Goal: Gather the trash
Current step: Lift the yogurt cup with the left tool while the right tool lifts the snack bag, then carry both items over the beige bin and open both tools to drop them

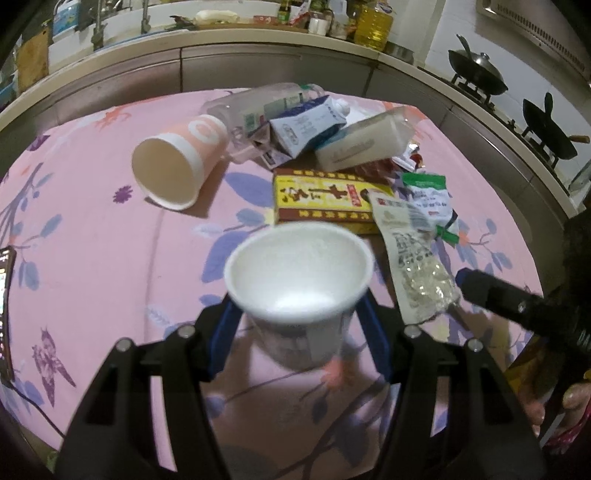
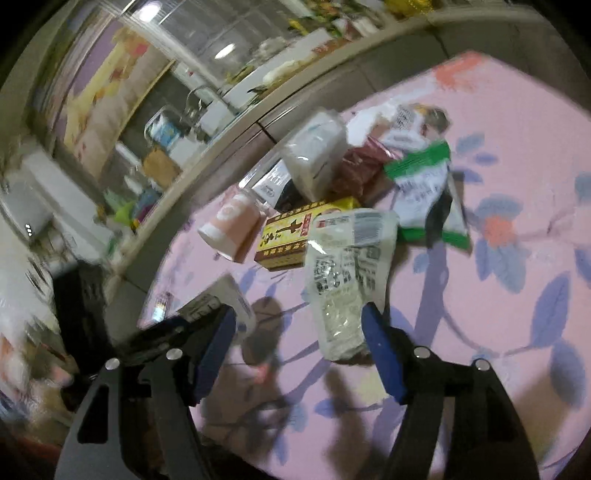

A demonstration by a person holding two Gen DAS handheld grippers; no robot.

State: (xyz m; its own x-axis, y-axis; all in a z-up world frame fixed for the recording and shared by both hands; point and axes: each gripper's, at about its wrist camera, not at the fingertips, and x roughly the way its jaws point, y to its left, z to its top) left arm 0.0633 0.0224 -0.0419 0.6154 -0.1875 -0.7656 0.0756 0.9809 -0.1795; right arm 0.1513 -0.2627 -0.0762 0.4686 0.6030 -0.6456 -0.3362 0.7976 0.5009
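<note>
My left gripper (image 1: 297,317) is shut on a white paper cup (image 1: 299,273), held upright above the pink floral tablecloth (image 1: 92,236). Behind it lies a trash pile: a pink paper cup (image 1: 181,158) on its side, a clear plastic bottle (image 1: 258,103), a blue-white carton (image 1: 306,125), a white tissue pack (image 1: 365,142), a yellow-brown box (image 1: 321,195), a green-white wrapper (image 1: 428,195) and a clear printed bag (image 1: 413,258). My right gripper (image 2: 299,350) is open, its jaws wide over the near end of the clear printed bag (image 2: 343,273). The right gripper also shows in the left wrist view (image 1: 480,288).
A kitchen counter (image 1: 221,40) with bottles and an oil jug (image 1: 373,22) runs behind the table. Woks (image 1: 476,70) sit on a stove at the right. A phone (image 1: 5,310) lies at the table's left edge.
</note>
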